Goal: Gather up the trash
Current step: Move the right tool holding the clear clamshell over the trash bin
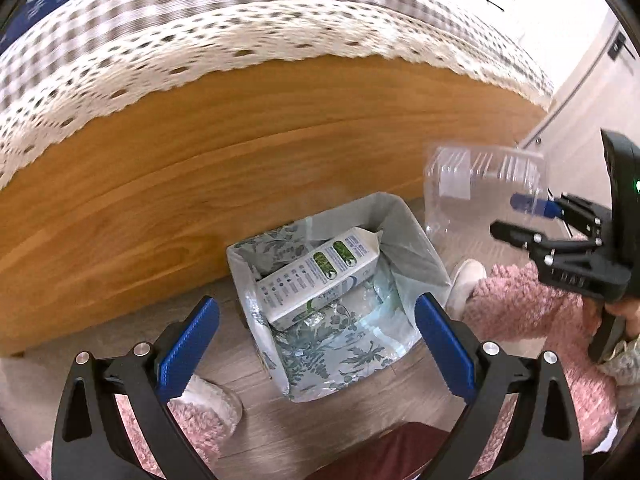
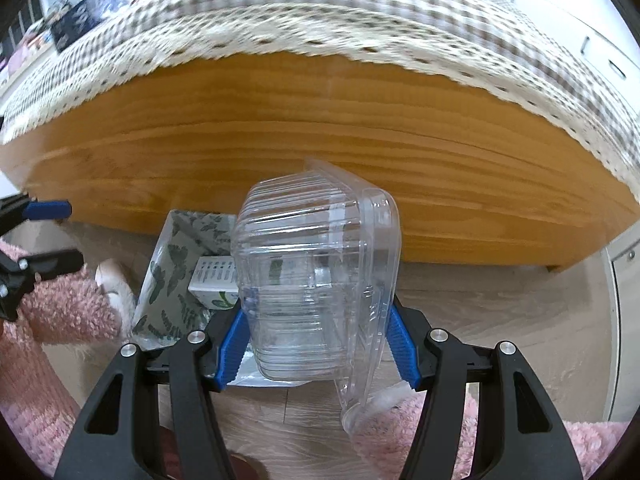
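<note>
**Ana:** Clear plastic, ribbed, hinged like a clamshell: that is the box [image 2: 316, 276] the right gripper [image 2: 318, 344] has its blue pads [image 2: 232, 344] clamped on, one pad on each side wall. I see nothing inside it.

**Ben:** And where is it held?

**Ana:** In the air, tipped on its side, in front of the wooden panel [image 2: 320, 132]. From the left wrist view the box [image 1: 484, 196] is beside the bin's right rim and above it, not in the bin.

**Ben:** What about the bin itself?

**Ana:** The bin [image 1: 320, 364] stands on the floor [image 1: 320, 420], its back rim against the foot of the panel. Its side has a leafy green print, and a pale liner bag [image 1: 404, 236] is folded over the rim. A carton [image 1: 316, 280] lies slanted inside, one end near the back right corner, the other low toward the left wall. Crumpled foil [image 1: 316, 318] shows just under its lower end.

**Ben:** Any writing on the carton?

**Ana:** White faces, two green picture patches, a row of small icons and lines of print, all too small and blurred to read. No brand I can make out.

**Ben:** And the left gripper?

**Ana:** The left gripper [image 1: 316, 346] hangs over the bin with its jaws wide apart and nothing between them. A lace-edged checked cloth [image 1: 240, 32] hangs over the panel's top edge.
</note>
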Motion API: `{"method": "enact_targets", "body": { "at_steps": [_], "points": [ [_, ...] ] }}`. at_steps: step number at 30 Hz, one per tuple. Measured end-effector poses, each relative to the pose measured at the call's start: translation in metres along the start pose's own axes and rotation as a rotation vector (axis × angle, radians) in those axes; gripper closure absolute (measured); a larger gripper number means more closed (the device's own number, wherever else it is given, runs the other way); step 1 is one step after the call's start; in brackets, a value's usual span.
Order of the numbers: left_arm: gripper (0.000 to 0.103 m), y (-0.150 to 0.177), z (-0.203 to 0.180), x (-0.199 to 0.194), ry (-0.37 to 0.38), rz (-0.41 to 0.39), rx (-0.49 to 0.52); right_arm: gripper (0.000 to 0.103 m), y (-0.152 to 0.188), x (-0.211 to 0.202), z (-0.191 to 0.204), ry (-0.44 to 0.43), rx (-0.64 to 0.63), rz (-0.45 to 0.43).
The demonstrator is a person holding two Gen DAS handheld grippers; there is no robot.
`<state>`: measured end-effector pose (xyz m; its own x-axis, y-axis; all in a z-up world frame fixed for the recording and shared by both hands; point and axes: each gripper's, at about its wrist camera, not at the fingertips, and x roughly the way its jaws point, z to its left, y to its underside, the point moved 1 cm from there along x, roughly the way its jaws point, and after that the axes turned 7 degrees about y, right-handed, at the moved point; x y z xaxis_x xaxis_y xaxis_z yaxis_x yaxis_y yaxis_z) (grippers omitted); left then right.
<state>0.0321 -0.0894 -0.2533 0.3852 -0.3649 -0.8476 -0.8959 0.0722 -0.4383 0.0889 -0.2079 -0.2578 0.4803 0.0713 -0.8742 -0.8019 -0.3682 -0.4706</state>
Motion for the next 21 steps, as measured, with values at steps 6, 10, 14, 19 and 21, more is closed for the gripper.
{"method": "enact_targets", "body": {
  "at_steps": [6, 10, 14, 19, 21],
  "points": [
    [0.009, 0.002, 0.015, -0.005, -0.037, -0.026, -0.041, 0.043, -0.004, 0.010, 0.026, 0.009, -0.079, 0.011],
    [0.009, 0.002, 0.029, -0.006, -0.074, -0.026, -0.079, 0.043, -0.005, 0.018, 0.040, 0.007, -0.135, 0.027],
    [0.009, 0.005, 0.047, -0.004, -0.085, 0.001, -0.139, 0.043, -0.004, 0.027, 0.059, 0.006, -0.201, 0.039],
    [0.009, 0.008, 0.063, 0.000, -0.098, 0.027, -0.199, 0.043, 0.003, 0.042, 0.083, 0.012, -0.312, 0.086],
    [0.009, 0.010, 0.066, 0.003, -0.104, 0.047, -0.214, 0.043, 0.003, 0.043, 0.086, 0.012, -0.350, 0.100]
  ]
}}
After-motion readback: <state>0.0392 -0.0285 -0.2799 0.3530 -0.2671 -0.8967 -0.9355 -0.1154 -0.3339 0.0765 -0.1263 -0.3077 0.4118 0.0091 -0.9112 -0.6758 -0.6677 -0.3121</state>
